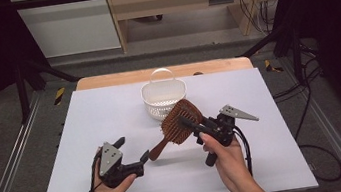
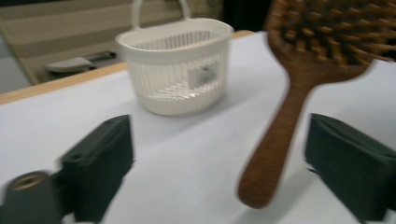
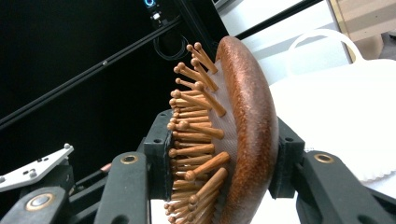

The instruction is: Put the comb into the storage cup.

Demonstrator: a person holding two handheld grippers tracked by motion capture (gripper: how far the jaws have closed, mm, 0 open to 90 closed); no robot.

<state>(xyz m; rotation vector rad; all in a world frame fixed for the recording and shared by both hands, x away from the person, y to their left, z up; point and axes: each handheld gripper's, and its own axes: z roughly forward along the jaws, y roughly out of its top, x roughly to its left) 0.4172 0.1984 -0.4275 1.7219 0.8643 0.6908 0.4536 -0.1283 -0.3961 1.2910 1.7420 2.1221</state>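
Observation:
A brown wooden hairbrush (image 1: pixel 177 124) hangs above the white table, its bristled head up and right, its handle slanting down-left. My right gripper (image 1: pixel 188 123) is shut on the brush head, one jaw on the wooden bristles, the other on the rounded back (image 3: pixel 247 135). My left gripper (image 1: pixel 133 149) is open near the handle's end (image 1: pixel 155 154). In the left gripper view the handle (image 2: pixel 273 144) hangs between the two black jaws, closer to the right one, touching neither. A white slotted basket (image 1: pixel 164 98) with a loop handle stands just behind the brush.
The white table top (image 1: pixel 110 114) spreads wide to the left and in front. A wooden edge (image 1: pixel 105 80) runs along its far side. Black frame posts and cables stand beyond the table's right side (image 1: pixel 298 47).

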